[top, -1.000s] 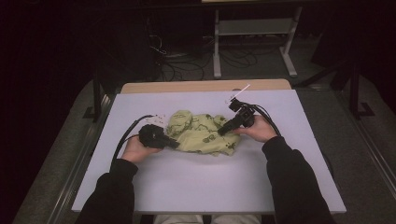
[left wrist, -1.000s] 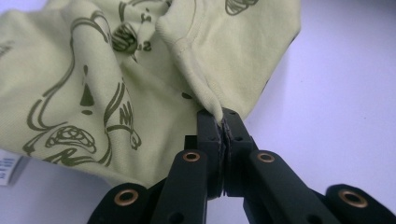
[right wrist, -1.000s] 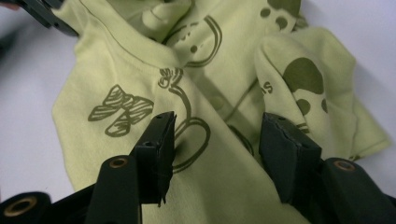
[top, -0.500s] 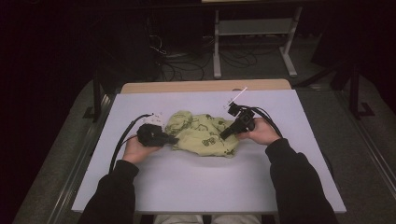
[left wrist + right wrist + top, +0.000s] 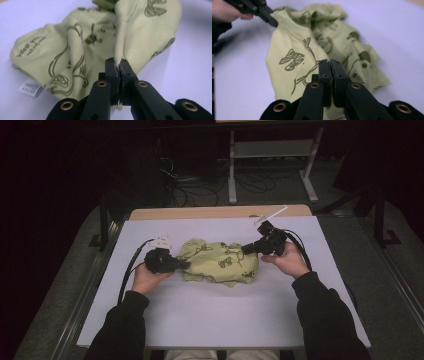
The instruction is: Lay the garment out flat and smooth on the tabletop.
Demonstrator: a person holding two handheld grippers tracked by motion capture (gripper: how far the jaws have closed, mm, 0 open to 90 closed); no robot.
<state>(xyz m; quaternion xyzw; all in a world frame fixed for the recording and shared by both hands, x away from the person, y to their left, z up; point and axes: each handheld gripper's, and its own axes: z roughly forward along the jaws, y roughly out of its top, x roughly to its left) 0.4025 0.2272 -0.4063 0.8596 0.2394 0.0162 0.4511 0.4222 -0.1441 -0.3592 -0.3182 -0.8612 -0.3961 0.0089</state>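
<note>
Both hands low at the garment's (image 5: 220,264) ends, fingers pinching cloth, right freshly closed; long axis across desk (image 5: 210,320).

Both forearms in from the near edge. Left gripper (image 5: 183,264) level, jaws pinched tight on cloth; right gripper (image 5: 246,249) tilted down leftward, jaws just closed, likewise clamped on cloth.
</note>
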